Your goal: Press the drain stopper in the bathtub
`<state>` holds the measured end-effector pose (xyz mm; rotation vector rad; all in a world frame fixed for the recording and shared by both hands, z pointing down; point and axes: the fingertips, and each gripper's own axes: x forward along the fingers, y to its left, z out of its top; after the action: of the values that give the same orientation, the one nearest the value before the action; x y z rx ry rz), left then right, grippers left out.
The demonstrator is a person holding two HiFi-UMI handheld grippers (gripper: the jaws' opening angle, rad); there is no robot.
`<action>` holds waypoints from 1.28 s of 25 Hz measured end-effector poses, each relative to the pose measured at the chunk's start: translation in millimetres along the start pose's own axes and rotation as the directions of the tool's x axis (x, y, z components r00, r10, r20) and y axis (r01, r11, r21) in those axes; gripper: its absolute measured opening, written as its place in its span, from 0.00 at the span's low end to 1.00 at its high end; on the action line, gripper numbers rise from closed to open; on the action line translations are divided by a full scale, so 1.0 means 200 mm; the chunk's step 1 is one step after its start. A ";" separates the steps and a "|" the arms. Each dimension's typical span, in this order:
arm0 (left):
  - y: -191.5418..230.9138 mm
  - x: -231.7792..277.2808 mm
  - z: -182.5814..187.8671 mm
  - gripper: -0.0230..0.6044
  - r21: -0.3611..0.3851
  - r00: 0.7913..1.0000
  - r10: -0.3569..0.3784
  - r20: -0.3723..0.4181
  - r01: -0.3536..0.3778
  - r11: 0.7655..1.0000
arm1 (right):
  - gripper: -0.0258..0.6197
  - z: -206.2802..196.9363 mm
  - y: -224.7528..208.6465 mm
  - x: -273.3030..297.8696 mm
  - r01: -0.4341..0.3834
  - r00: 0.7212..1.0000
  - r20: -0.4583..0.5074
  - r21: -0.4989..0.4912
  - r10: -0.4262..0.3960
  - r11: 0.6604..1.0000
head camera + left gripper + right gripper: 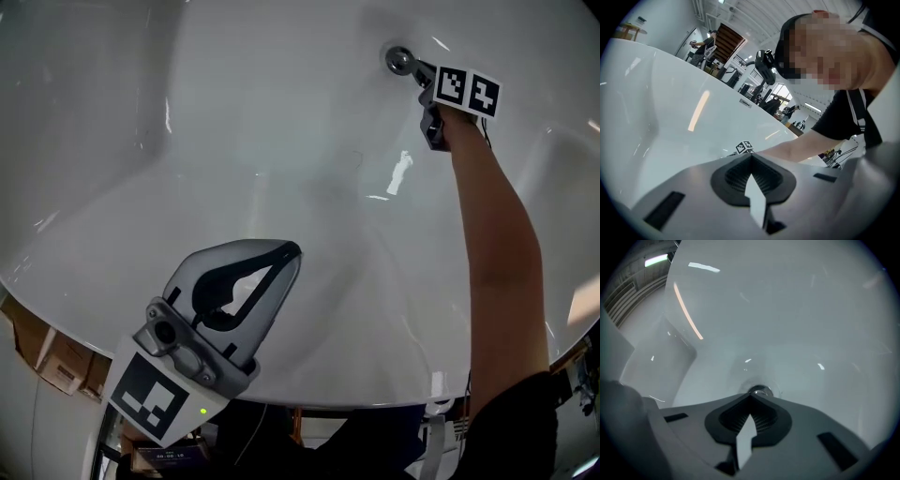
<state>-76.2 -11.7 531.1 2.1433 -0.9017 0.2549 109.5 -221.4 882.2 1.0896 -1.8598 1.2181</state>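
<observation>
The chrome drain stopper [398,59] sits in the floor of the white bathtub [234,122], far from me. My right gripper [419,67] reaches down to it with its jaws shut and their tips at the stopper's edge. In the right gripper view the stopper [759,391] shows just past the closed tips of the right gripper [751,396]; I cannot tell whether they touch. My left gripper [292,250] hovers over the tub's near rim, shut on nothing. In the left gripper view its closed jaws [751,155] point across the tub toward the right gripper's marker cube [744,147].
The tub's near rim [309,389] curves across the bottom of the head view. Cardboard boxes [52,361] stand on the floor at the lower left. A person's bare forearm [497,244] stretches over the tub. Other people and equipment stand far behind the tub [705,47].
</observation>
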 end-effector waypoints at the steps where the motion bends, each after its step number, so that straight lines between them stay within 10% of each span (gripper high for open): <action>1: 0.02 0.00 -0.01 0.05 0.000 1.000 0.001 -0.009 -0.001 1.000 | 0.07 0.00 -0.01 0.04 0.000 1.000 -0.003 0.005 0.000 1.000; 32: 0.06 0.05 -0.10 0.05 -0.033 0.995 -0.006 -0.102 0.003 0.999 | 0.06 -0.07 -0.06 0.31 0.042 0.990 -0.133 -0.024 -0.045 0.999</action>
<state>-74.7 -8.2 556.0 2.0818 -0.8365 0.3423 94.1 -227.8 943.9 1.0070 -1.7350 1.2137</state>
